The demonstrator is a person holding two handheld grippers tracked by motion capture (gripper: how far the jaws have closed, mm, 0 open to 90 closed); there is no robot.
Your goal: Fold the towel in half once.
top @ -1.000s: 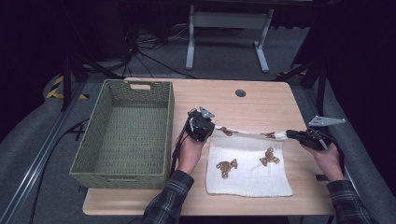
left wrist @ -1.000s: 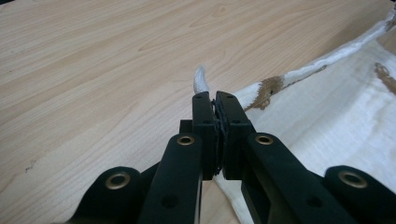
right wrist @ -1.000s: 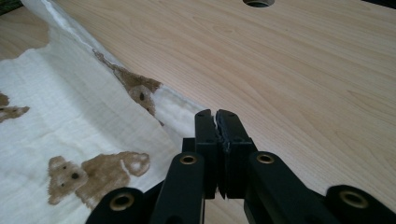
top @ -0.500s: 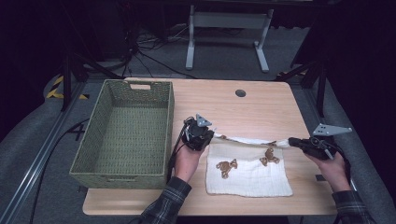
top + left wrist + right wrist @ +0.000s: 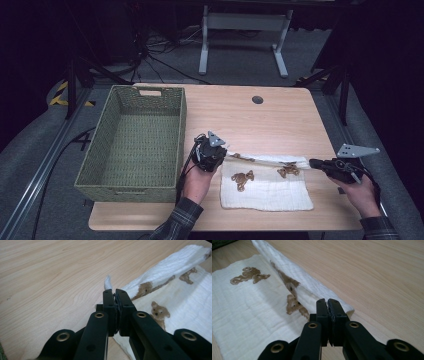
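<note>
White cloth point(image 5: 267, 187) with brown bears lies flat on the wooden table point(image 5: 260, 120), just right of the woven basket point(image 5: 135, 140). My left gripper point(image 5: 115, 293) pinches the cloth's far-left corner; my right gripper point(image 5: 327, 302) is clamped on its folded far-right edge.

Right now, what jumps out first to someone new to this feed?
The white cloth with brown bear prints lies at the near right of the wooden table, its far edge folded over and pinched at both ends. The left tool is shut on the left corner, the right tool on the right one. A big green woven basket sits at the table's left with nothing visible inside.
</note>
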